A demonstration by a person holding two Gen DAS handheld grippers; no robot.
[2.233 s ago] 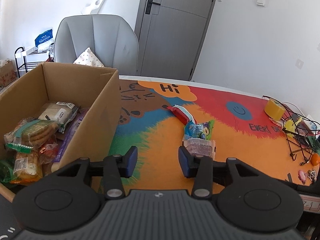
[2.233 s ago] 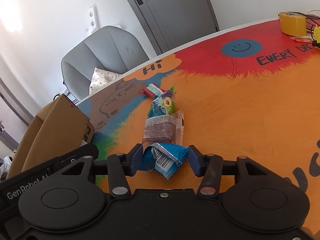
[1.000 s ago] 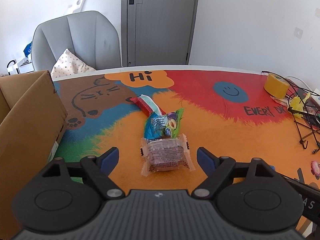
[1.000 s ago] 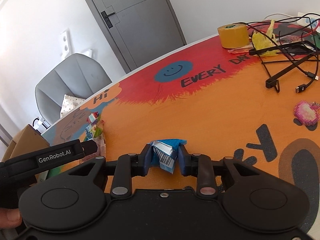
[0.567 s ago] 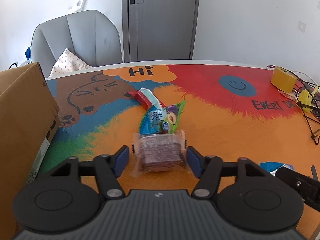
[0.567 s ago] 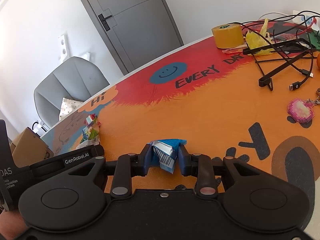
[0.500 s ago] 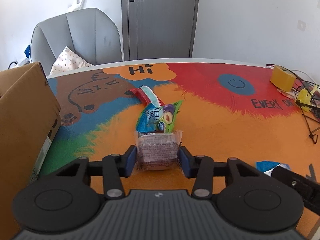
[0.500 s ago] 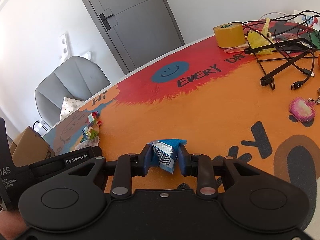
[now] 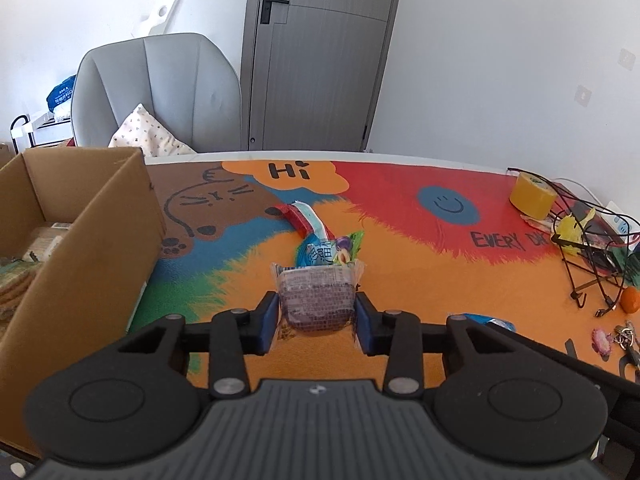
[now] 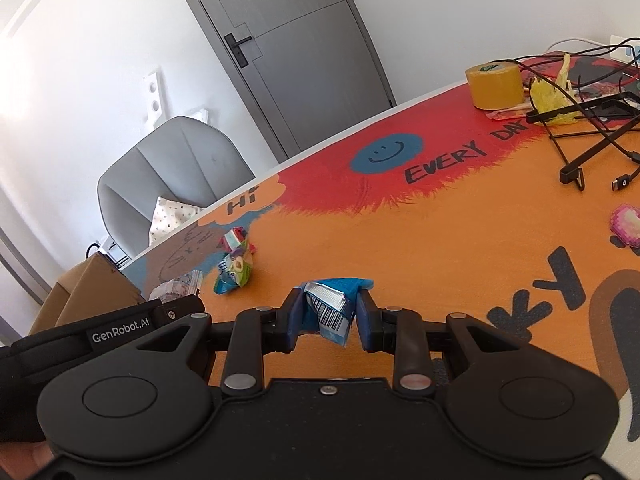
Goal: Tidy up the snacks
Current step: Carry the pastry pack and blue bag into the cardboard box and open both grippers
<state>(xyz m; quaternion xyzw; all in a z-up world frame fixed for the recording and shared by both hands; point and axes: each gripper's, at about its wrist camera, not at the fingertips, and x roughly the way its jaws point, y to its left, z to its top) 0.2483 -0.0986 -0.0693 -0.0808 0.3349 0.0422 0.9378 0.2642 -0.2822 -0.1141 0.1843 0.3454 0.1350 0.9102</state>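
Note:
A clear packet with a brown cake (image 9: 316,300) sits between the pads of my left gripper (image 9: 316,316). The jaws are closing and the pads press its sides, just above the orange mat. Behind it on the mat lie a green-blue fruit snack packet (image 9: 328,252) and a red-white packet (image 9: 306,220). My right gripper (image 10: 326,318) is shut on a crumpled blue foil packet (image 10: 332,304), held off the table. The open cardboard box (image 9: 100,240) at the left holds several snacks.
A yellow tape roll (image 9: 532,198), a black wire rack with cables (image 9: 588,248), a small orange fruit (image 9: 631,299) and a pink keychain (image 9: 600,338) crowd the right side. A grey chair (image 9: 160,92) stands behind the table. The left tool's body (image 10: 120,332) lies left of my right gripper.
My left gripper went from wide open around the brown cake packet to pressing on it, then rose a little. The right gripper kept its blue packet and shifted slightly.

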